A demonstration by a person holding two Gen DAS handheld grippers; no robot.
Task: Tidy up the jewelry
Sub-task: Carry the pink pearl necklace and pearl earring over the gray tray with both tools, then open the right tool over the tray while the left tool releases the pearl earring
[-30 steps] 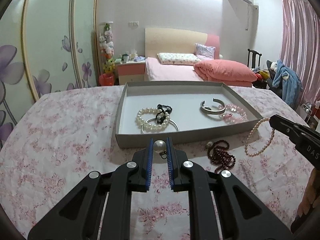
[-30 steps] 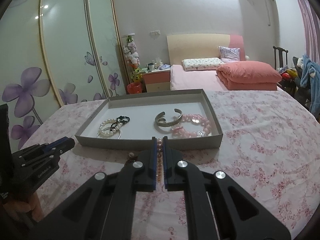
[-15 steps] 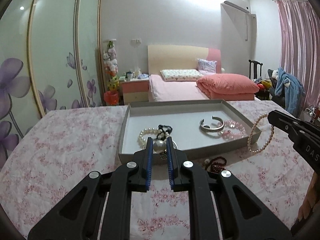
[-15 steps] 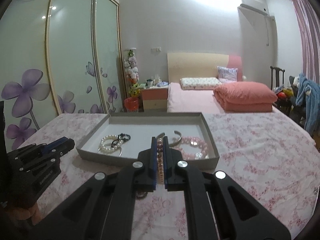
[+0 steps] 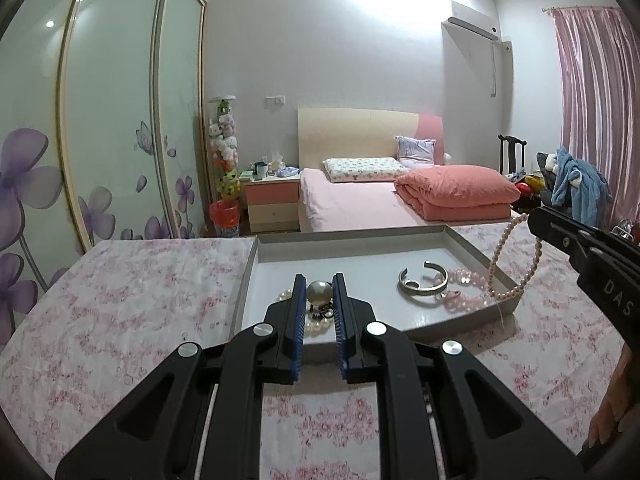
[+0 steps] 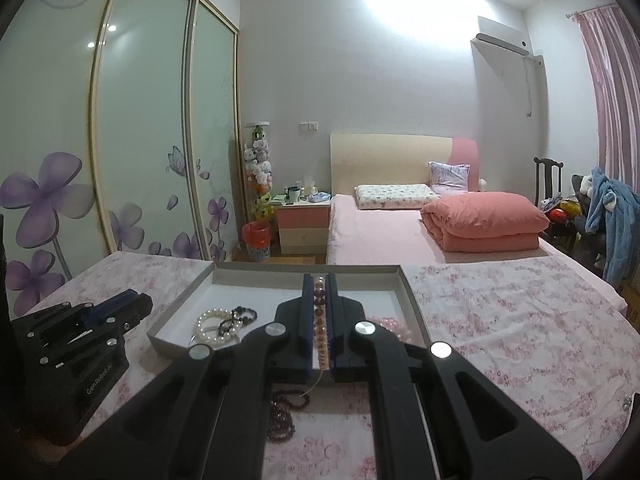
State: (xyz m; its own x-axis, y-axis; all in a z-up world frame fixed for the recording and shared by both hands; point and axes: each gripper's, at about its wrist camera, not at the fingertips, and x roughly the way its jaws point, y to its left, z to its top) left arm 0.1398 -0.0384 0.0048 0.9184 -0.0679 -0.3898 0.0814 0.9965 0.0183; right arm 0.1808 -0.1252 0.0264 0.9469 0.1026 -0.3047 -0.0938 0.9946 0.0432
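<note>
My left gripper (image 5: 319, 292) is shut on a large white pearl piece (image 5: 319, 292), held over the front part of the grey tray (image 5: 247, 280). In the tray lie a white pearl bracelet (image 5: 316, 325), a silver cuff (image 5: 424, 285) and a pink crystal bracelet (image 5: 466, 280). My right gripper (image 6: 319, 285) is shut on a pink pearl strand (image 6: 320, 322). From the left wrist view that right gripper (image 5: 538, 220) is at the right, and the strand (image 5: 516, 268) hangs as a loop over the tray's near right corner. A dark red bead bracelet (image 6: 285, 414) lies on the cloth in front of the tray.
A pink floral cloth (image 5: 132, 300) covers the table. Beyond its far edge stand a bed (image 5: 360, 200), a nightstand (image 5: 273, 204) and sliding wardrobe doors (image 5: 112, 120). A chair with blue clothes (image 5: 576, 188) is at the right. A hand (image 5: 612, 412) shows at the lower right.
Both grippers have risen and tipped upward. The pearl strand came off the cloth and now hangs by the tray's corner. The large pearl moved from before the tray to over its front.
</note>
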